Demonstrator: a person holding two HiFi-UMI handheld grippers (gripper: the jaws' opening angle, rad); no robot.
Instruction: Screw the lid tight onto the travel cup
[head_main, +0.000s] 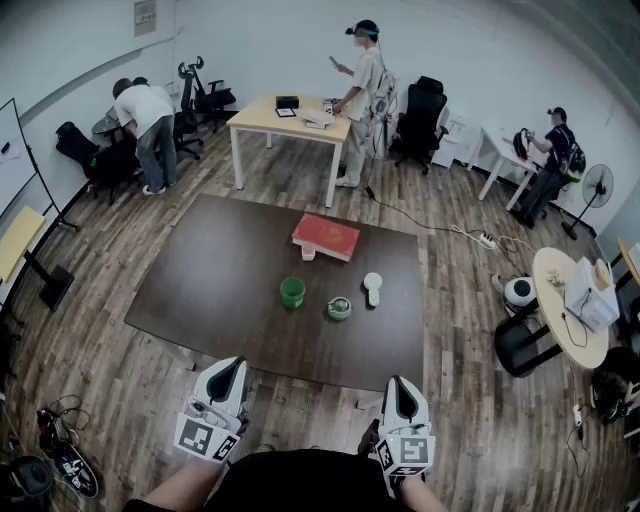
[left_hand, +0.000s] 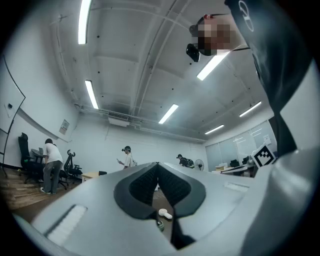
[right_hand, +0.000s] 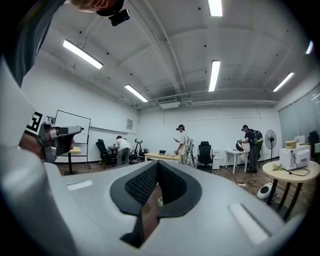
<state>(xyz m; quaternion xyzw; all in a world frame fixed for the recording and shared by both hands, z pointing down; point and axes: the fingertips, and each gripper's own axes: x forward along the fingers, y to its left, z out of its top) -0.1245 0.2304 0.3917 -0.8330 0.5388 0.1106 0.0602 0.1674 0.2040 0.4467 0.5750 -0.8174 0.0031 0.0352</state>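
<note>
Left tool (head_main: 233, 368) and right tool (head_main: 398, 385), closed, sit well short of cup (head_main: 292, 292).

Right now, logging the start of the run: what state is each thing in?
travel cup: upright, lid off
lid: on the table beside the travel cup, apart
red book: closed, lying flat
left gripper: shut, empty
right gripper: shut, empty

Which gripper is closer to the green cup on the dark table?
Left. The left gripper is below the green cup and slightly left of it in the head view; the right gripper is below it, farther right.
</note>
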